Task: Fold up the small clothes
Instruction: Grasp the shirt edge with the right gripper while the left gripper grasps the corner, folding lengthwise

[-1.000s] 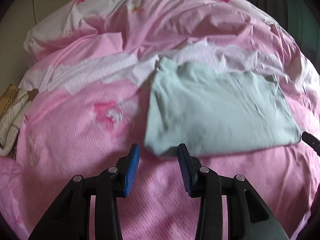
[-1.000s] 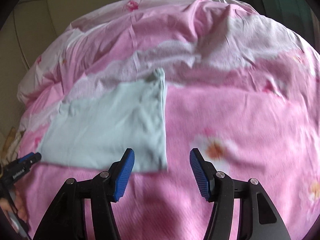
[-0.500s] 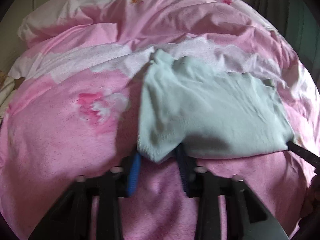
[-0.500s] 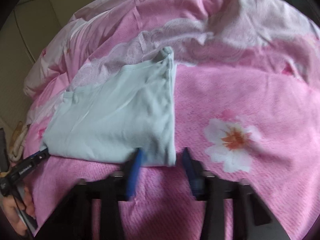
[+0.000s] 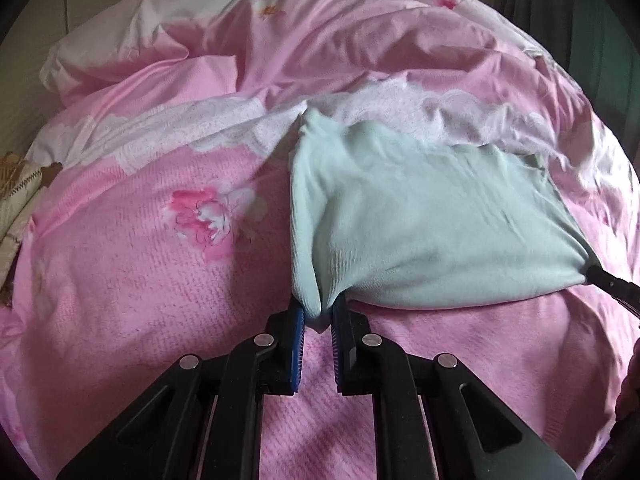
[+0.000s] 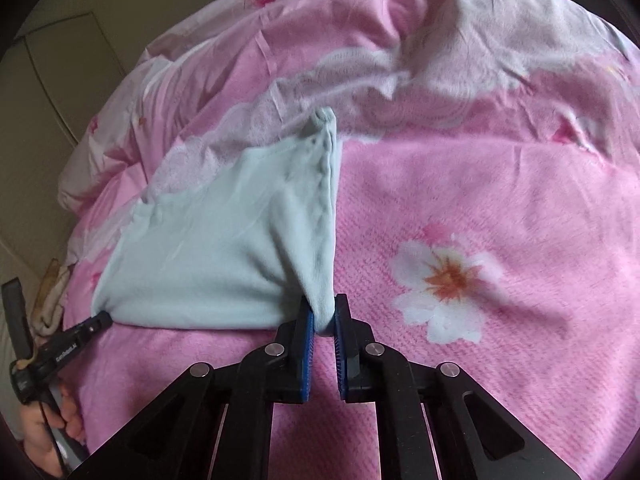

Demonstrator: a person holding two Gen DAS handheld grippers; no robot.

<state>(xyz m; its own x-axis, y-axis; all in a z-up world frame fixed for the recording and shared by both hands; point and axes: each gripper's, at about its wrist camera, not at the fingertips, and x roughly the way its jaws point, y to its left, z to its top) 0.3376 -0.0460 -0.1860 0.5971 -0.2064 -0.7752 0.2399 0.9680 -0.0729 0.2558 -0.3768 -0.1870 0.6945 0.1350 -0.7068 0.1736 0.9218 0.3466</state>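
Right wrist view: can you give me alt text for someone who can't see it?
The right gripper pinches the near right corner of a pale green garment on a pink flowered duvet. At the far left, the left gripper holds the garment's other near corner.

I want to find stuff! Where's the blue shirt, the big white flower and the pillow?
shirt [image 6: 224,240], right wrist view, middle of the cloth.
flower [image 6: 450,276], right wrist view, its orange centre.
pillow [image 5: 120,36], left wrist view, its white top.
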